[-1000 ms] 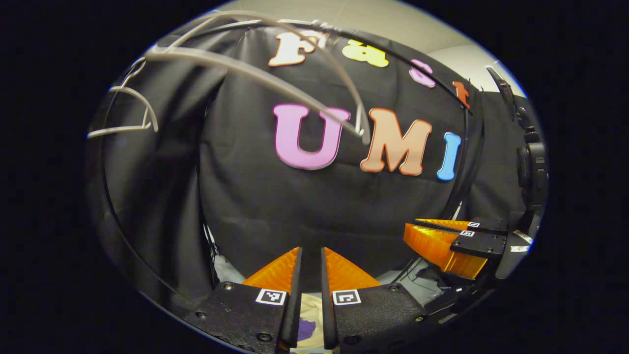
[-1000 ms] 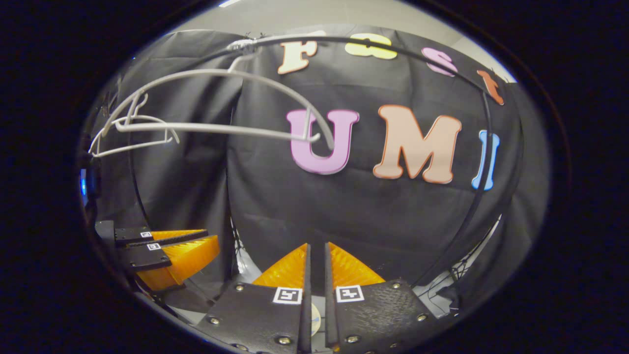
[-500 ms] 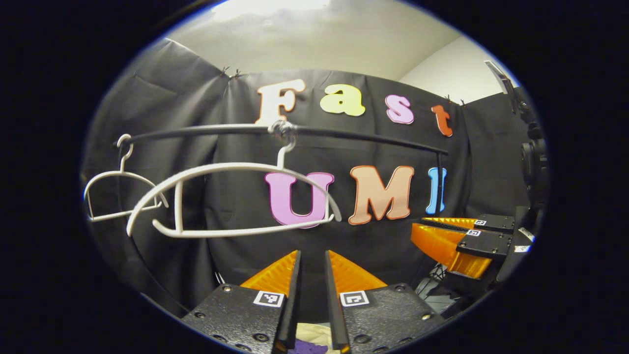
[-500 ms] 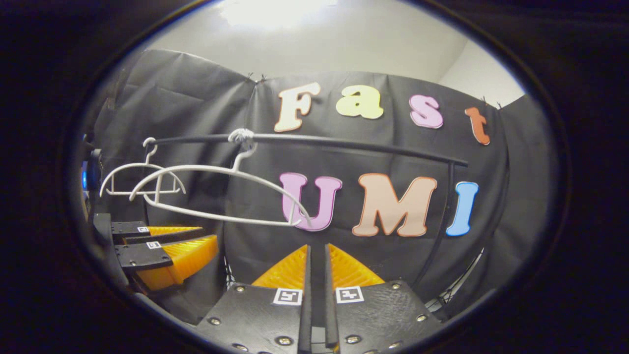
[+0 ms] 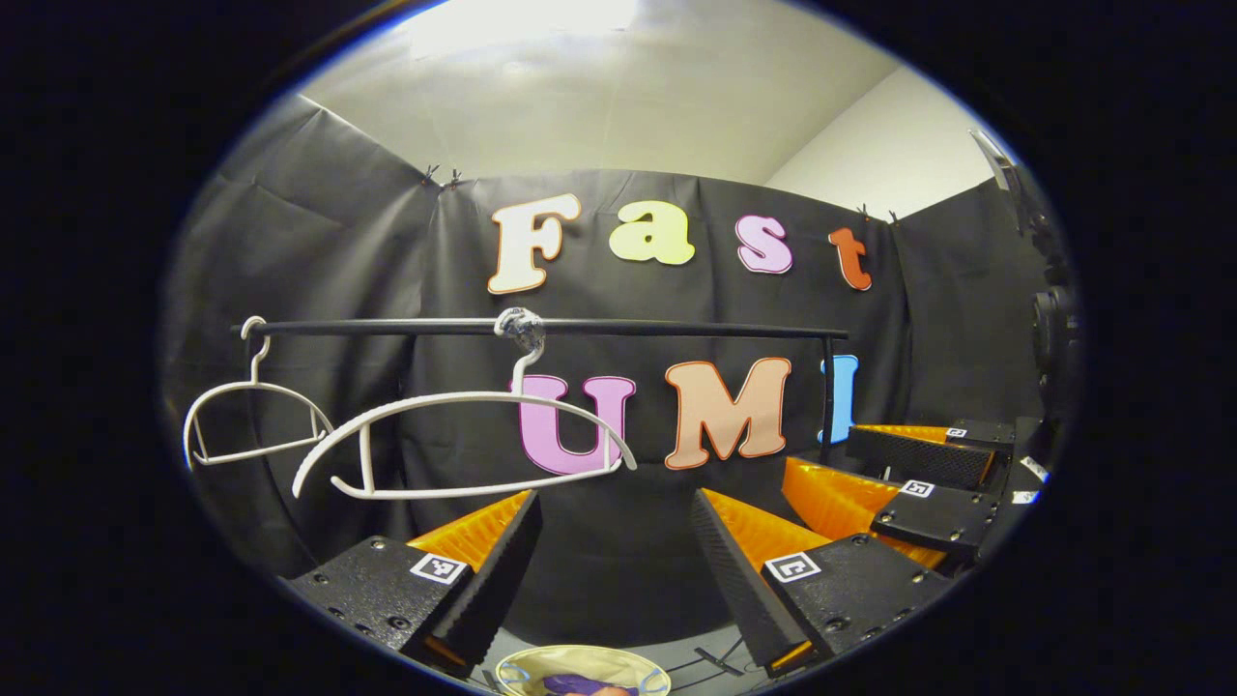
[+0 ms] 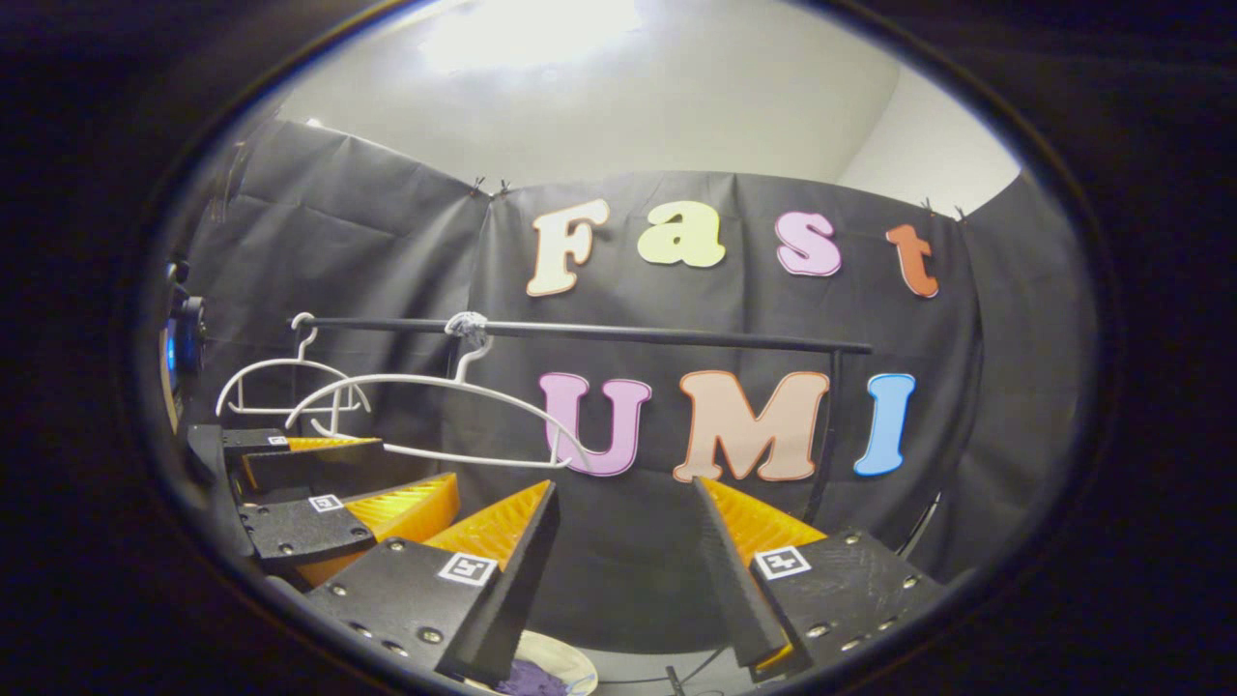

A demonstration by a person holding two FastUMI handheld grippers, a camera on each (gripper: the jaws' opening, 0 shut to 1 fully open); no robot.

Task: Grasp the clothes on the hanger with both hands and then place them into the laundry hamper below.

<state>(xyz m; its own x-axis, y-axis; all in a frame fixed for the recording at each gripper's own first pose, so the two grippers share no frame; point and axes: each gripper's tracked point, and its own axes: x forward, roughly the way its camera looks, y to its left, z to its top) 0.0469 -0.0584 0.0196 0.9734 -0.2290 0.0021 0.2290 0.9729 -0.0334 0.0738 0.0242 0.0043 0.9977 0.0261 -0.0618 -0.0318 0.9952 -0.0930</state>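
Observation:
Both white hangers hang bare on the black rail point(image 5: 667, 330): the larger hanger point(image 5: 464, 447) near the middle, a smaller one point(image 5: 253, 421) at the left end. A purple garment point(image 5: 570, 684) lies in the cream hamper point(image 5: 618, 659) below, at the bottom edge of the left gripper view. My left gripper point(image 5: 614, 503) is open with nothing between its fingers, and so is my right gripper point(image 6: 626, 493). In the right gripper view the garment point(image 6: 527, 680) and the hamper point(image 6: 565, 657) show again, with the left gripper point(image 6: 416, 464) to the left.
The right gripper point(image 5: 821, 449) stands open at the right of the left gripper view. The rail point(image 6: 628, 335) rests on a black post point(image 6: 826, 425) at its right end. Black cloth walls close the booth behind and at both sides.
Both grippers have gone from shut to open. Both have drawn back from the rail, so rail and hangers now sit lower and smaller. The hamper with the purple garment shows below.

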